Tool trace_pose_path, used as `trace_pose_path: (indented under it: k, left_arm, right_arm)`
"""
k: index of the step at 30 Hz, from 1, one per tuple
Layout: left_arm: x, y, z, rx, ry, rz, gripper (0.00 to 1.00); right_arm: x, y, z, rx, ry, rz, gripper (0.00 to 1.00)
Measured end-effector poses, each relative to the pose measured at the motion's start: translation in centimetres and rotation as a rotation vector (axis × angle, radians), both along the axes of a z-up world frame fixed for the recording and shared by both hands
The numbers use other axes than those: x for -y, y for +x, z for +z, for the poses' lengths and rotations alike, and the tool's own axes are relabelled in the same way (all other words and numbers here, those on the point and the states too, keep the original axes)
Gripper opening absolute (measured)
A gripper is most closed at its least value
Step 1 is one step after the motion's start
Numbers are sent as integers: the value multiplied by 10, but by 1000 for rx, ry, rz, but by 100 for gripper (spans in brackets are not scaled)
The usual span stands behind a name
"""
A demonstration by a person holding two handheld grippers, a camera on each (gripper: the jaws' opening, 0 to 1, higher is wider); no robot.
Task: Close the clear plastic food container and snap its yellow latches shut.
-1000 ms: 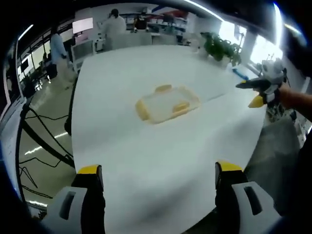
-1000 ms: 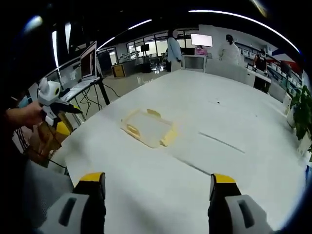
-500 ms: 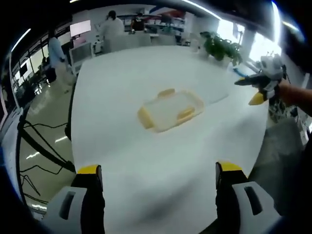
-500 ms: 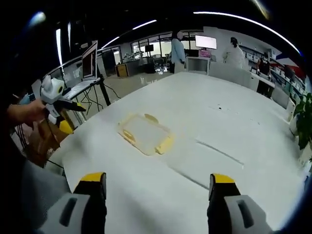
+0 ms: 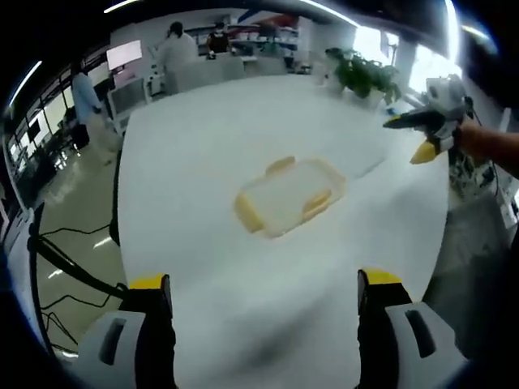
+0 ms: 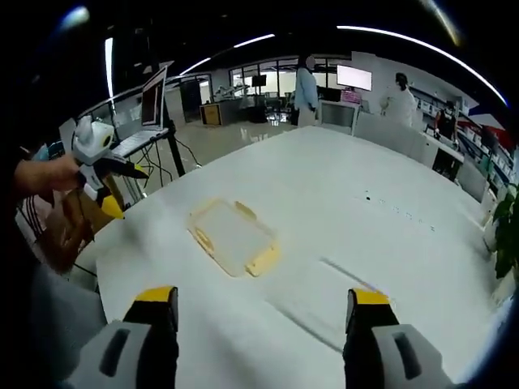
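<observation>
Our left gripper (image 5: 258, 290) and right gripper (image 6: 261, 304) both hold their yellow-tipped jaws spread on nothing. Ahead, well apart, the clear rectangular container (image 5: 290, 194) with yellow latches (image 5: 316, 203) lies flat on the smooth white table (image 5: 243, 121).

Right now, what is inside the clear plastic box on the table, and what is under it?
The box looks empty through its clear top; the blur could hide something small. It lies flat on the white table, with yellow latches at its edges. The table surface directly beneath cannot be made out.

Both grippers have drifted (jaws apart throughout), so the container (image 5: 289, 196) sits slightly lower in each view.
</observation>
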State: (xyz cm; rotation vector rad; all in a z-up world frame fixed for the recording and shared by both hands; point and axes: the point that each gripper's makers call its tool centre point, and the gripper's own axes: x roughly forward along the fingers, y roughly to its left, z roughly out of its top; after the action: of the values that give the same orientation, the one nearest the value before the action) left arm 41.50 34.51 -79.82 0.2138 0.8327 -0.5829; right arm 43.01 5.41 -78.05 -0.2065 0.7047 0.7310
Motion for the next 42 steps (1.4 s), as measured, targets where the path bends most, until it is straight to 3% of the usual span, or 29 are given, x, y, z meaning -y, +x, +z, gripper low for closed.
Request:
trace_pose_path:
  k: [15,26,37,42]
  left_arm:
    - [3,31,1,27,15,-44,95]
    - [2,44,2,31,58,-104,93]
    - [8,61,-4,15,75,-181,86]
    - [14,68,-7,13,82,-215,91]
  right_arm:
    - [-18,24,-1,22,-60,123,84]
    - [-27,48,9,54,-99,215,82]
    - [-32,51,-3,51,-162,345,82]
    - [-34,54,-10,53,-189,388,82]
